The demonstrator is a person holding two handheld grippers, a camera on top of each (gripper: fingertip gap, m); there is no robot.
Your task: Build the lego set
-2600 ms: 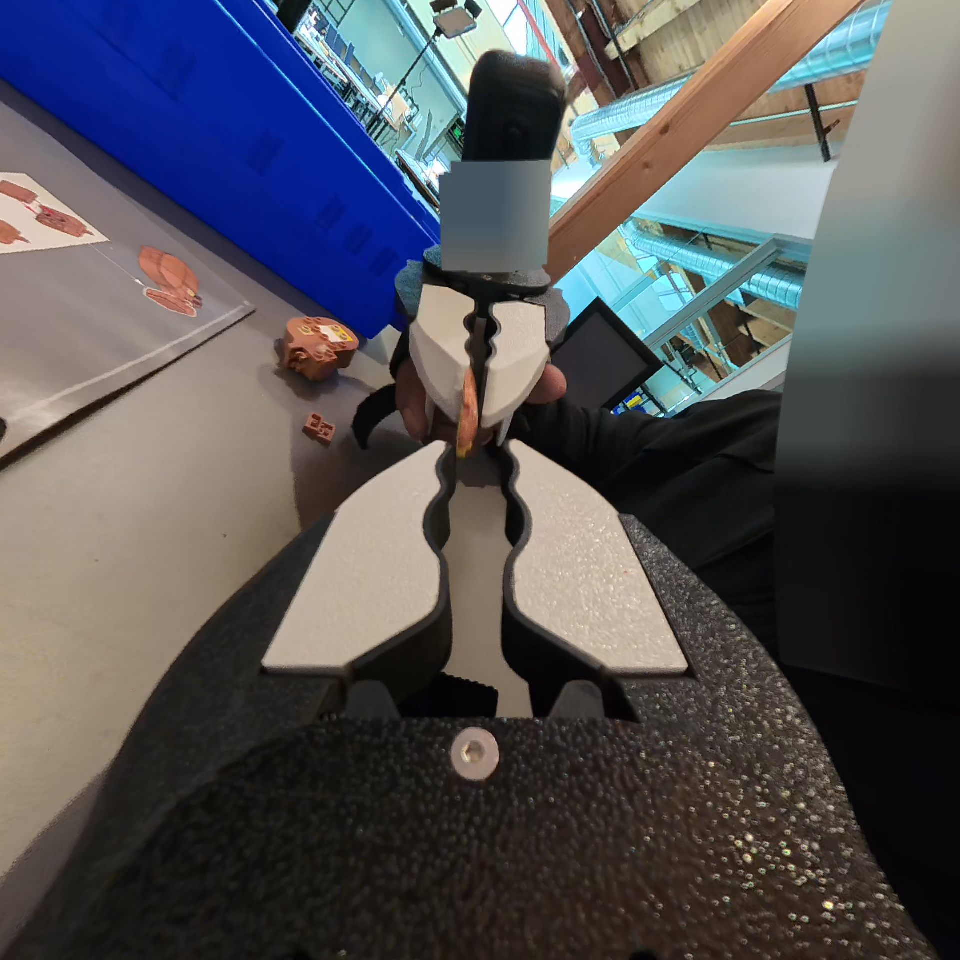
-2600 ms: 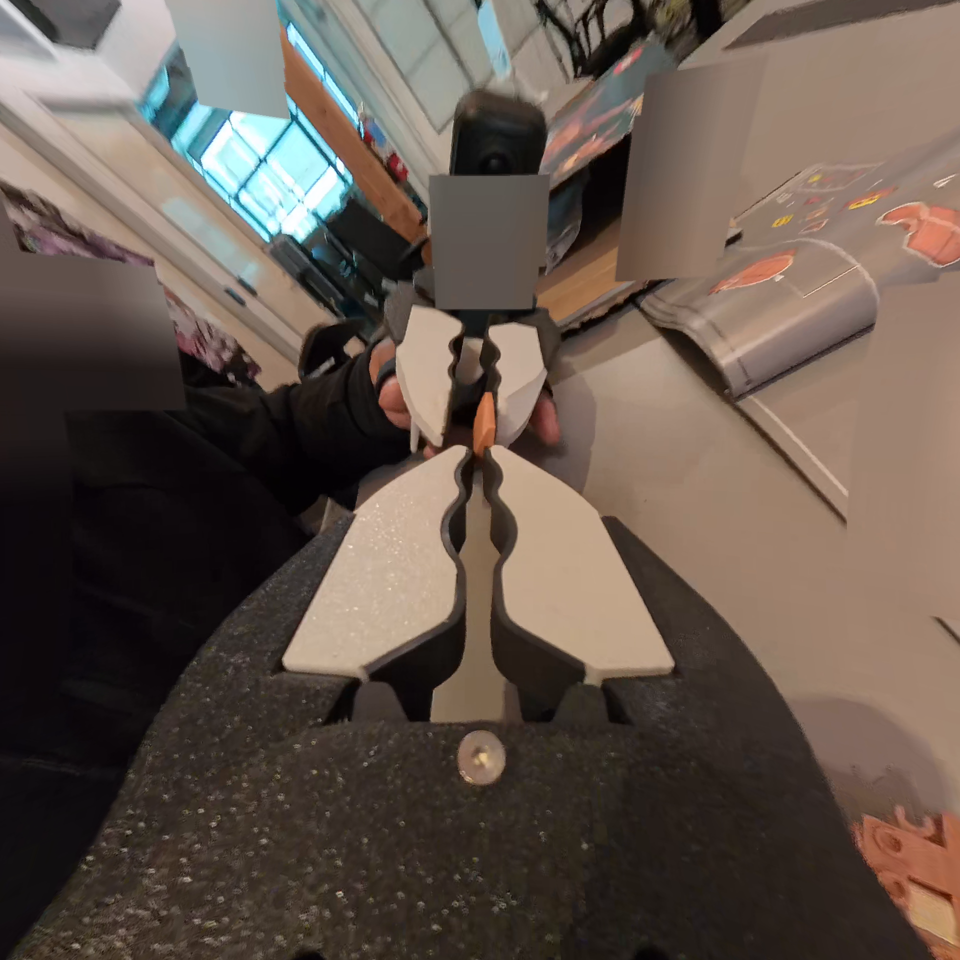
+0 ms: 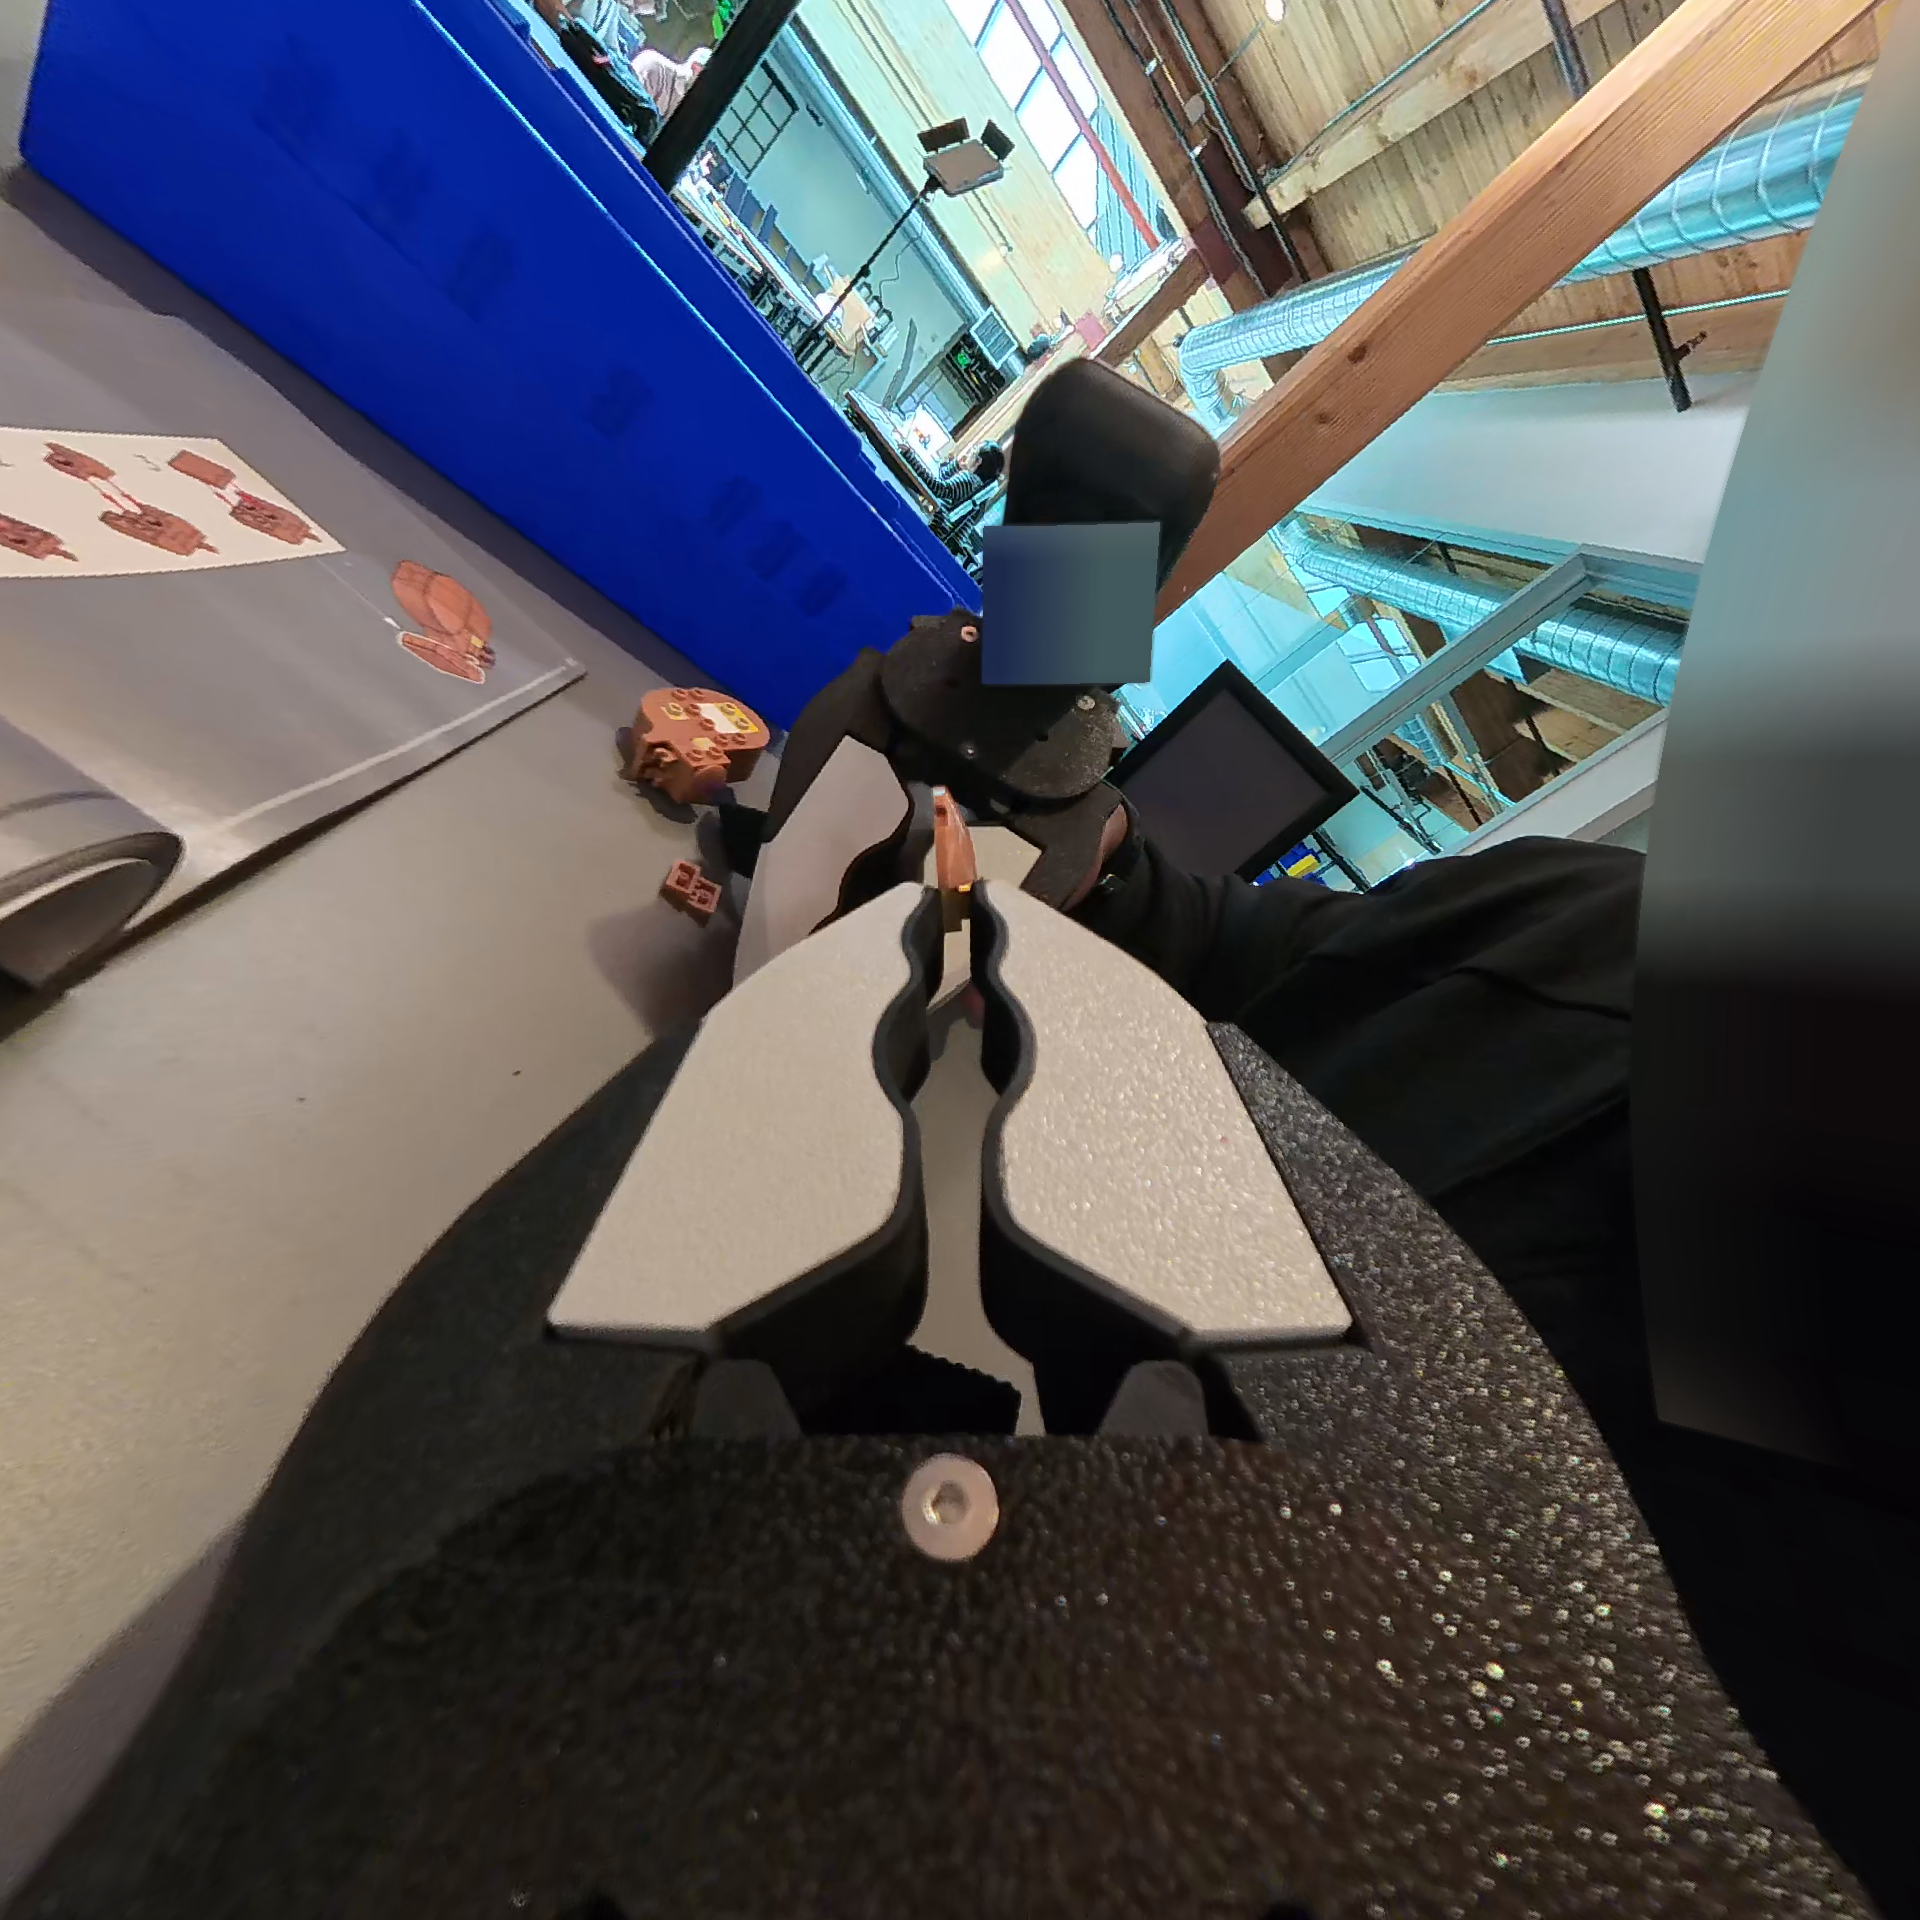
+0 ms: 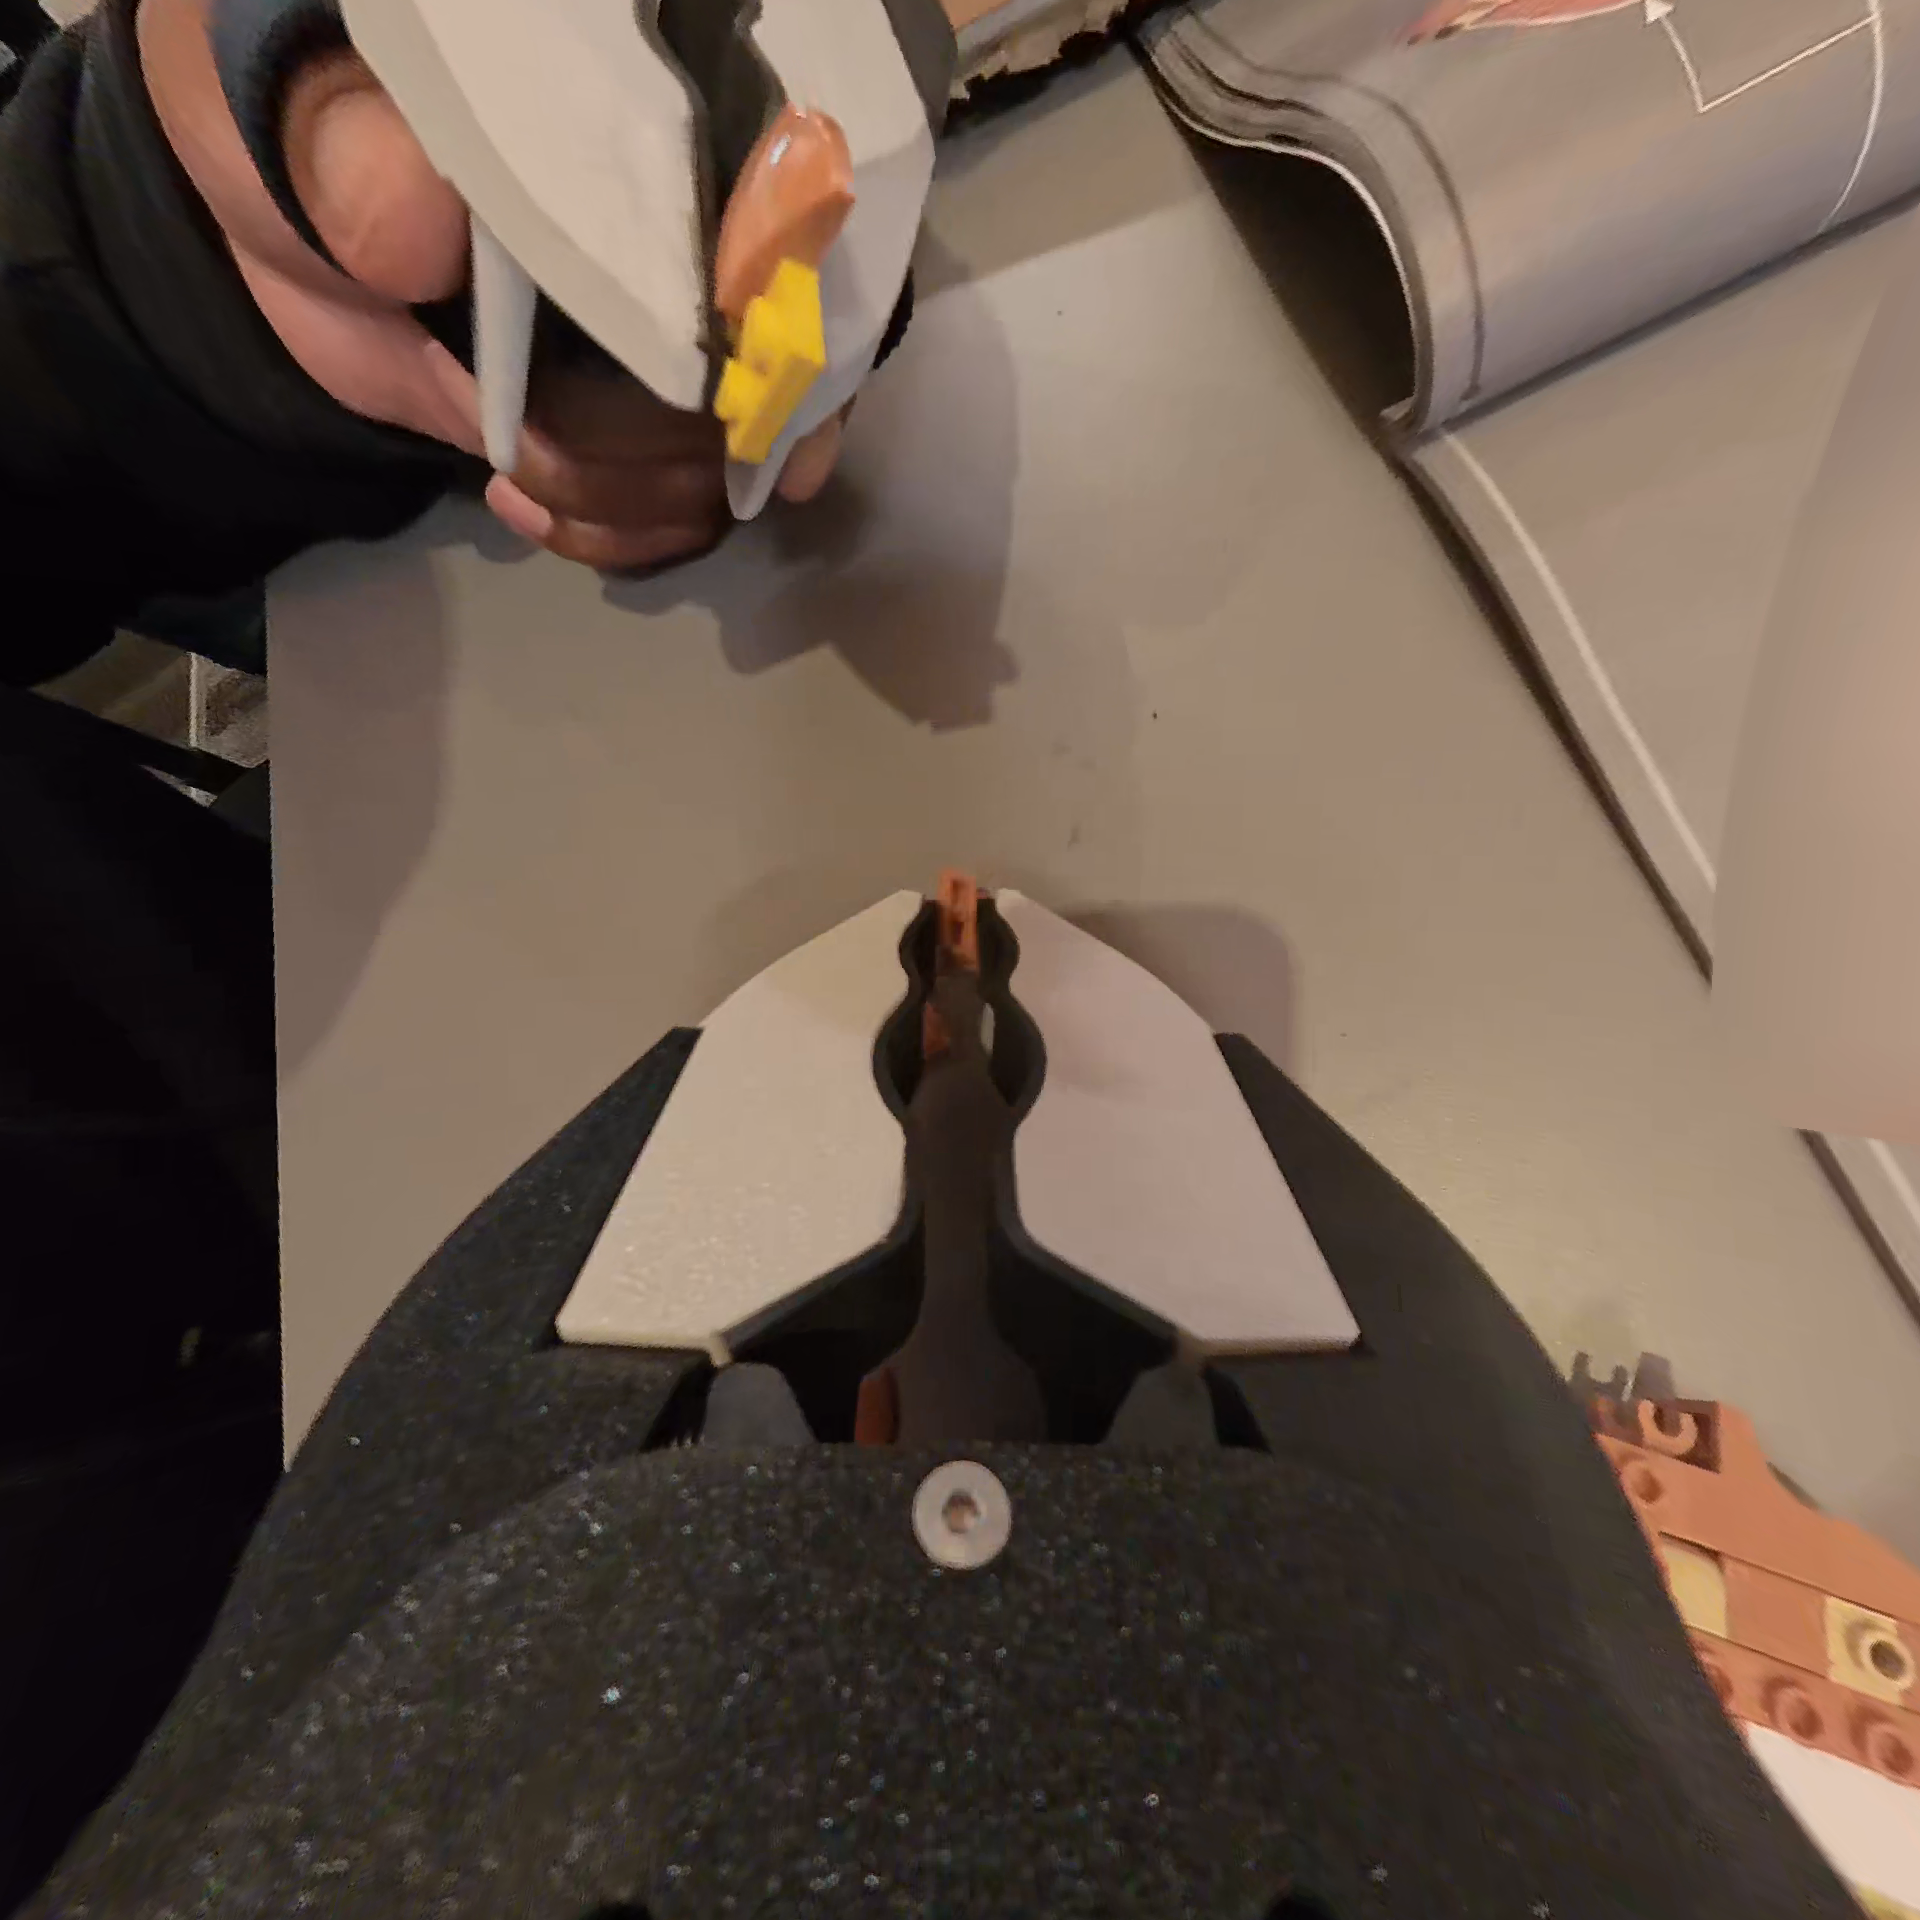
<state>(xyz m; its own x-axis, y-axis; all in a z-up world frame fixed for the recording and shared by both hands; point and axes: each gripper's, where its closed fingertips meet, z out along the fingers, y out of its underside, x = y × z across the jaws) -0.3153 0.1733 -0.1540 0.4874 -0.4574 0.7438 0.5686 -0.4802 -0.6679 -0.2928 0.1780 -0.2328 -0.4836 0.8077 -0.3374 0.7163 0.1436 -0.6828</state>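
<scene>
Grey tabletop (image 4: 1247,727) w/ open instruction booklet (image 3: 260,727) far left; no legible writing. Left gripper (image 3: 951,904) clamped on brown-and-yellow lego piece (image 4: 779,291). Right gripper (image 4: 958,904) clamped on brown lego piece (image 4: 954,925). Partial brown build (image 3: 696,743) near blue bin (image 3: 468,260).

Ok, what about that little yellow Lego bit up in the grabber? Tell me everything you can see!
The yellow piece is small, bright, shiny plastic with a stepped, blocky outline. It is joined to the lower end of a smooth orange-brown curved piece, which the left gripper pinches between its grey fingers. It hangs tilted beside one fingertip and seems held up off the grey table. A hand is behind it.
</scene>
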